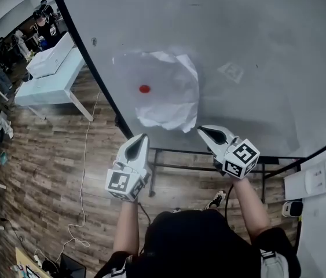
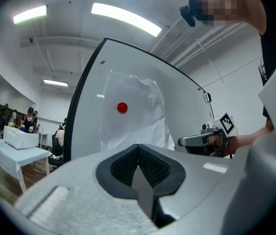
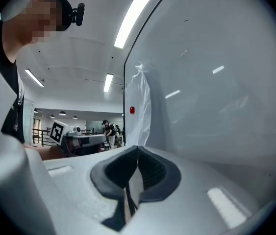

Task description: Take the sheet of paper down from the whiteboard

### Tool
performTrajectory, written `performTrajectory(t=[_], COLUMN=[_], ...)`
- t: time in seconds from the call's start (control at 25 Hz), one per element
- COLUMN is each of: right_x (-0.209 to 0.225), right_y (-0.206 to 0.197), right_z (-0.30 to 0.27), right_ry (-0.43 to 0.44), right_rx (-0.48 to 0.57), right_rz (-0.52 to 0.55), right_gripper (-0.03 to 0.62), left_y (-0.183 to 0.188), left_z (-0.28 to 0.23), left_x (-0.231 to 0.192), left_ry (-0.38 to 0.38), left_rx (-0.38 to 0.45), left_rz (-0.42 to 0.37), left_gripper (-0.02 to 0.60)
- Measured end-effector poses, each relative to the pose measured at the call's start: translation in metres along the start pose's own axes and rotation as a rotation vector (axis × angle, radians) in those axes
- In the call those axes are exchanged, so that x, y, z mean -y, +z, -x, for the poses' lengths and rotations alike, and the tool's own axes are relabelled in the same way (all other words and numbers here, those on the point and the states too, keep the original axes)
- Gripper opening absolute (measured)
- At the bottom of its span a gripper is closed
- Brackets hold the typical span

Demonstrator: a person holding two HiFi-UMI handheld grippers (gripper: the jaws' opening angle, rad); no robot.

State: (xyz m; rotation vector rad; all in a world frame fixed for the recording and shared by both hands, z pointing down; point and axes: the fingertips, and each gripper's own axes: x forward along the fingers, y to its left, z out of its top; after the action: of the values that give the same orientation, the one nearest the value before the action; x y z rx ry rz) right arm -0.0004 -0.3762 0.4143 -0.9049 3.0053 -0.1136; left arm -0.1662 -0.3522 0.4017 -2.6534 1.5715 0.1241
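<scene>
A crumpled white sheet of paper (image 1: 165,94) hangs on the whiteboard (image 1: 255,51), pinned by a red round magnet (image 1: 144,88). My left gripper (image 1: 141,139) is shut and empty, just below the paper's lower left corner. Also shut and empty, my right gripper (image 1: 202,131) is at the paper's lower right corner, close to the board. In the left gripper view the paper (image 2: 138,119) and magnet (image 2: 122,107) lie ahead past the shut jaws, with the right gripper (image 2: 201,140) to the right. The right gripper view shows the paper (image 3: 141,106) edge-on and the magnet (image 3: 132,110).
The whiteboard's black stand frame (image 1: 209,167) crosses below the grippers. A white table (image 1: 41,88) with a white box (image 1: 50,57) stands to the left, with people beyond it. A cable (image 1: 83,172) runs over the wooden floor. A white shelf with devices (image 1: 319,178) is at the right.
</scene>
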Motion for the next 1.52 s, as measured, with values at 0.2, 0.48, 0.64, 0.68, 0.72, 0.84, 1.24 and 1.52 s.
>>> performTrajectory(t=[0.2,0.48,0.64,0.68,0.72,0.84,1.24,1.52], right_x=[0.011,0.016,0.018,0.018,0.019,0.019,0.013,0.015], right_y=[0.023,0.019,0.017,0.016,0.016,0.017,0.017,0.019], right_z=[-0.001,-0.013,-0.018,-0.019,-0.019,-0.021,-0.026,-0.024], right_ry=[0.033,0.094,0.087,0.085,0.083,0.086,0.11,0.101], right_rx=[0.053,0.074,0.074,0.076,0.078,0.082,0.087,0.115], right_rz=[-0.038,-0.15,-0.154,-0.156,-0.16,-0.164,-0.184,-0.186], right_gripper=[0.006,0.04,0.061,0.063,0.063,0.063,0.049,0.003], left_y=[0.02,0.031,0.036,0.036,0.037,0.043,0.072,0.089], left_z=[-0.02,-0.034,-0.038,-0.039,-0.04,-0.045,-0.066,-0.081], left_x=[-0.012,-0.021,-0.027,-0.028,-0.03,-0.033,-0.036,-0.03], left_ry=[0.069,0.082,0.099,0.105,0.111,0.116,0.181,0.218], left_rx=[-0.02,-0.005,-0.022,-0.029,-0.03,-0.013,0.053,0.074], left_rz=[-0.034,-0.085,-0.119,-0.12,-0.124,-0.146,-0.29,-0.386], left_gripper=[0.012,0.012,0.014,0.014,0.014,0.015,0.135,0.135])
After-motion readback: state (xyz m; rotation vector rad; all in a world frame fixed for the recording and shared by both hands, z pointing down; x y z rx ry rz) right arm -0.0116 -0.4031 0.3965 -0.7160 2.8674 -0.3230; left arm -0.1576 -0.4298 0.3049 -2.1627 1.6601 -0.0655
